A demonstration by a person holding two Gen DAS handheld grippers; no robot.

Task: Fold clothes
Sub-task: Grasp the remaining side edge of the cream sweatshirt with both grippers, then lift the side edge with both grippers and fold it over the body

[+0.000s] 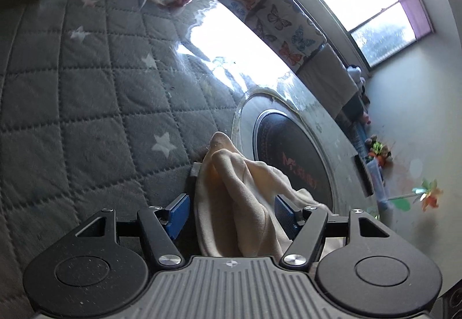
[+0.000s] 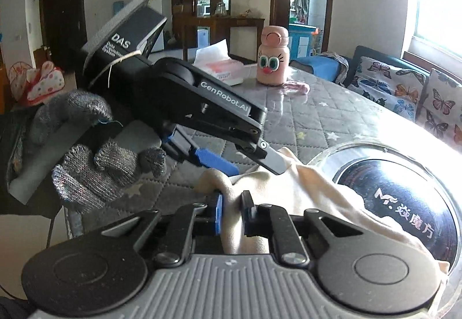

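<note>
A cream cloth (image 2: 303,192) lies bunched on the grey quilted table cover (image 2: 317,122), partly over a round black hob (image 2: 404,197). My right gripper (image 2: 234,210) is shut on a fold of the cloth near its left edge. My left gripper (image 2: 245,160) reaches in from the left just above the cloth, its jaws apart, held by a grey-gloved hand (image 2: 95,163). In the left wrist view the cloth (image 1: 239,203) sits between the wide-apart blue pads (image 1: 180,210) of my left gripper (image 1: 231,212), which do not press it.
A pink cartoon-eyed bottle (image 2: 273,59), a tissue box (image 2: 219,67) and a pink rag (image 2: 297,88) stand at the table's far end. Butterfly-print cushions (image 2: 404,88) line a sofa on the right under a window. The hob (image 1: 291,157) has a glass rim.
</note>
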